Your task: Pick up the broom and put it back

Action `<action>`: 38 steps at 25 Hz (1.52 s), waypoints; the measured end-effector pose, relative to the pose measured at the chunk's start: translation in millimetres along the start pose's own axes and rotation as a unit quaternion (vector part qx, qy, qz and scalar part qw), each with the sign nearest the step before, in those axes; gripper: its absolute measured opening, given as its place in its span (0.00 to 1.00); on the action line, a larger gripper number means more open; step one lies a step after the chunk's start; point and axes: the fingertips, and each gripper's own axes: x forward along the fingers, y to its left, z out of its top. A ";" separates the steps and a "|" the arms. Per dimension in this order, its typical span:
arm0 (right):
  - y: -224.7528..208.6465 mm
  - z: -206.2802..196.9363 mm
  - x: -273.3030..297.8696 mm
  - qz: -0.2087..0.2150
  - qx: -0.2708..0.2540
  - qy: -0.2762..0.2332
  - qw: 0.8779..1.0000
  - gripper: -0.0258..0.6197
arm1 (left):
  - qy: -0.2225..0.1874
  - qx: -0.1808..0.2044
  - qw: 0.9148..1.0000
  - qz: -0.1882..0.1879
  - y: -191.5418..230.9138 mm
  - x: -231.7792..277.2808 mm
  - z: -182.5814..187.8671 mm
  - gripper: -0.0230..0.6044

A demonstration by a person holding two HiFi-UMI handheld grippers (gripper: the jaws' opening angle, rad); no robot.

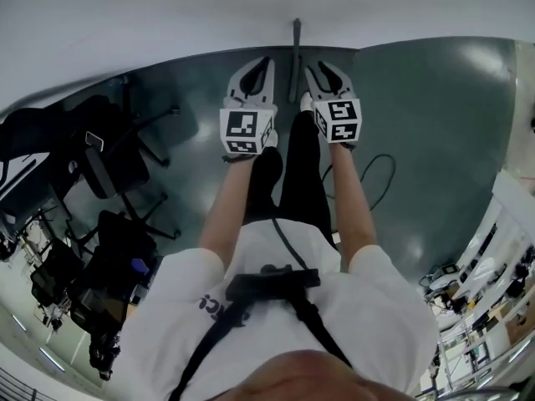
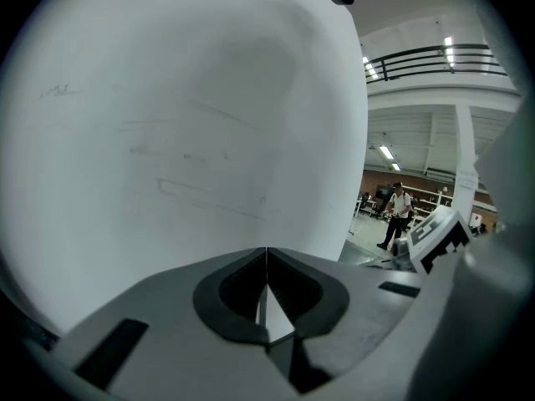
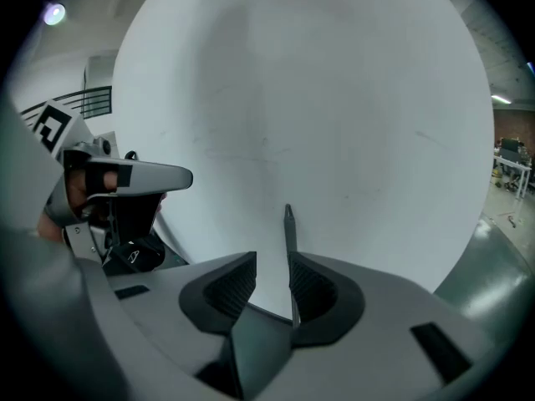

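The broom (image 1: 295,57) stands upright against the white wall (image 1: 167,15) at the far side of the scene. Its thin dark handle rises from behind the two claws, in the gap between them, and its lower part is hidden there. The left claw (image 1: 264,65) is held just left of the handle, near the wall. In the left gripper view the left claw (image 2: 266,261) has its two dark pads pressed together with nothing between them, and the wall (image 2: 167,124) fills most of that view. The right claw (image 1: 322,69) sits just right of the handle. In the right gripper view the right claw (image 3: 272,266) has its jaws apart with a clear gap and grips nothing. The handle (image 3: 288,232) shows through that gap, hard by the right-hand pad. It cannot be told whether the handle touches the pad. Its top end shows against the wall (image 3: 318,98). Each claw carries a cube with square markers, one on the left (image 1: 245,129) and one on the right (image 1: 340,119). The dark floor (image 1: 418,124) spreads below the wall, with black chairs (image 1: 117,165) at the left and a cable (image 1: 380,170) looping at the right, near the person's forearm.
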 end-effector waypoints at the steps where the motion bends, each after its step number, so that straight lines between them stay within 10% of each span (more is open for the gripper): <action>1: -2.0 -1.2 7.5 -0.001 -0.001 -0.001 1.000 0.21 | 0.000 0.000 1.000 0.000 -1.4 4.6 -3.1 0.05; 21: -40.6 -57.0 155.1 -0.047 0.016 0.075 0.996 0.26 | 0.008 -0.023 1.000 0.005 20.2 45.8 -38.9 0.06; 38: -0.9 -73.6 117.8 -0.042 -0.018 0.116 0.992 0.19 | 0.007 -0.057 0.998 -0.004 19.8 7.9 -31.1 0.06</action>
